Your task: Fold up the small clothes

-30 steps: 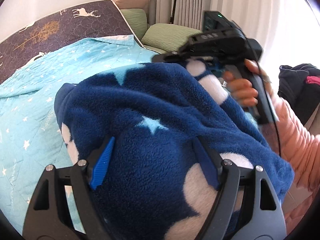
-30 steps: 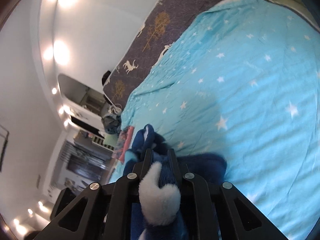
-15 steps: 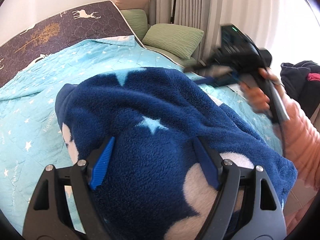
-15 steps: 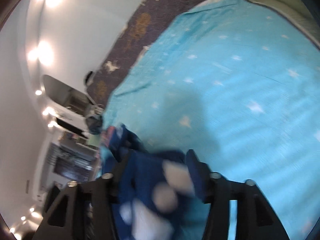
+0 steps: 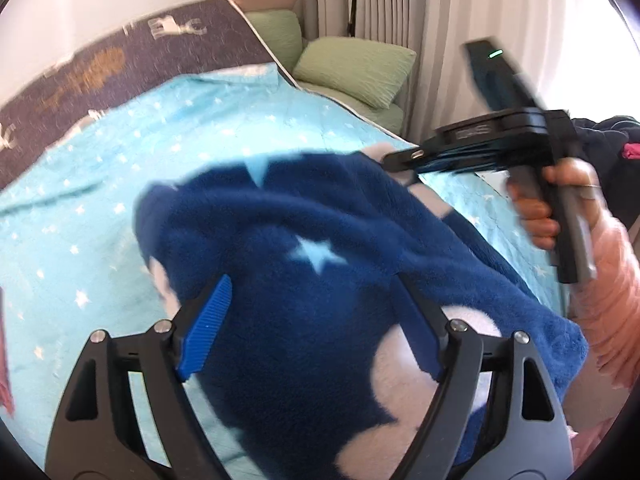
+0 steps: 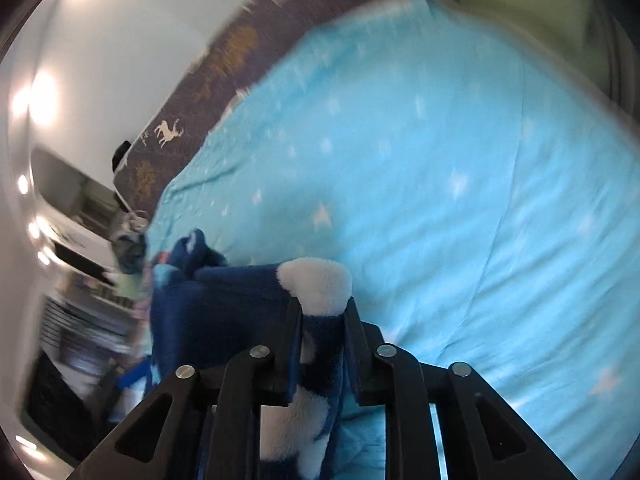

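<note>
A dark blue fleece garment (image 5: 304, 264) with white patches and pale stars lies bunched on the turquoise star bedspread (image 5: 120, 168). My left gripper (image 5: 312, 320) is open, its blue-padded fingers (image 5: 206, 326) spread around the near end of the fleece. My right gripper (image 6: 320, 312) is shut on a white-patched fold of the fleece (image 6: 316, 284). In the left wrist view the right gripper (image 5: 400, 160) holds the garment's far edge, the hand on its handle to the right.
A dark headboard (image 5: 120, 52) with deer prints runs along the bed's far side. Green pillows (image 5: 356, 68) lie by the curtains. Dark clothes (image 5: 612, 148) are piled at the right. A pink item (image 5: 6, 380) lies at the left edge.
The right gripper let go of the fleece, opened, swung out to the right, then came back and shut on a white-patched fold at the far edge. The left gripper stayed open around the near end.
</note>
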Action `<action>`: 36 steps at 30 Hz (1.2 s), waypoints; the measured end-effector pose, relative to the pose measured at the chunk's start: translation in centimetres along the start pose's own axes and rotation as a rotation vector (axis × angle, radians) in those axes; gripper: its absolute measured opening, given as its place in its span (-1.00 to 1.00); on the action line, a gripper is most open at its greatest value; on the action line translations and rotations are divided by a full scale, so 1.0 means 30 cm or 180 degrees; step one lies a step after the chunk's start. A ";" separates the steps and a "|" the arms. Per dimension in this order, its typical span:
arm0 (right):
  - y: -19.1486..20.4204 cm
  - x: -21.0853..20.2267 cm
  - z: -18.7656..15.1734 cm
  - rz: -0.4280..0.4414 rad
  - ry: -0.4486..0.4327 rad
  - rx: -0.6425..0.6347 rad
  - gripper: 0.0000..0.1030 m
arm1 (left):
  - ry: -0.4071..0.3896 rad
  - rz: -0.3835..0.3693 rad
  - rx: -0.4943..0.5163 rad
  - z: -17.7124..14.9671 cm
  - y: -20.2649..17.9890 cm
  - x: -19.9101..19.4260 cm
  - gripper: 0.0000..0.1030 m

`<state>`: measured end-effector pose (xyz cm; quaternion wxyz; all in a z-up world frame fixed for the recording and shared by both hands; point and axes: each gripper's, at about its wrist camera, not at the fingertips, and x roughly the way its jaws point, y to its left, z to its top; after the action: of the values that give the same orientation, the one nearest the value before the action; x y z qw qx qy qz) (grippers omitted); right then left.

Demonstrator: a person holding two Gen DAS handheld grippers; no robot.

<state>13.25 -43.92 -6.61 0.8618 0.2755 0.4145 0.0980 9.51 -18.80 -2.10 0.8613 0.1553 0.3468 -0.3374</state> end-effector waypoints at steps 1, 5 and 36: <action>0.032 -0.029 -0.001 -0.0047 -0.0094 -0.0092 -0.49 | -0.0050 0.0083 0.0003 0.012 0.006 -0.009 0.58; 0.145 -0.098 -0.015 0.0364 -0.0140 -0.0266 -0.46 | -0.0087 0.0181 -0.0309 0.057 0.077 -0.003 0.58; 0.278 -0.146 -0.238 0.0272 0.0044 -0.0914 -0.74 | 0.0027 -0.0045 -0.0652 -0.001 0.071 -0.030 0.71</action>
<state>5.45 -35.93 -2.68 0.8845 0.1662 0.3900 0.1947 10.48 -16.82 -1.40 0.8688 0.0653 0.3842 -0.3056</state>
